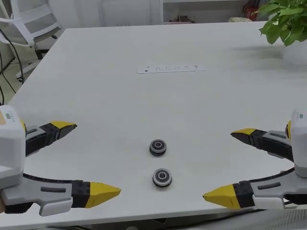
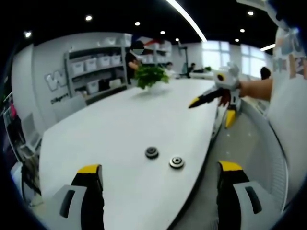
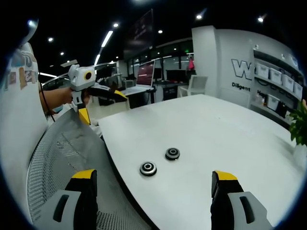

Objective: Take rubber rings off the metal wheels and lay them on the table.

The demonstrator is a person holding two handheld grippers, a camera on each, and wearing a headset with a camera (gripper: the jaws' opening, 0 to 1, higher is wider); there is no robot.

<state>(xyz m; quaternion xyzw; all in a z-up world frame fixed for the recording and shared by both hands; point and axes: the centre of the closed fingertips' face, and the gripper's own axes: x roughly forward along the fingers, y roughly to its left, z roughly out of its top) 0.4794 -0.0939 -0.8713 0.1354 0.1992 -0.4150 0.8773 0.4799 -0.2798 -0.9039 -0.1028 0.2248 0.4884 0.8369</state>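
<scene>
Two small metal wheels with black rubber rings lie flat on the white table, one wheel (image 1: 158,147) just behind the other wheel (image 1: 162,177) near the front edge. Both appear in the left gripper view (image 2: 152,152) (image 2: 176,162) and in the right gripper view (image 3: 172,153) (image 3: 148,168). My left gripper (image 1: 93,159) hovers wide open at the left of the wheels, holding nothing. My right gripper (image 1: 218,165) hovers wide open at their right, also holding nothing. Each gripper is well apart from the wheels.
A flush white power strip (image 1: 170,69) sits in the table's middle. A potted green plant (image 1: 287,21) stands at the far right corner. An office chair (image 1: 29,24) is beyond the far left corner. The table's front edge (image 1: 144,216) runs just below the wheels.
</scene>
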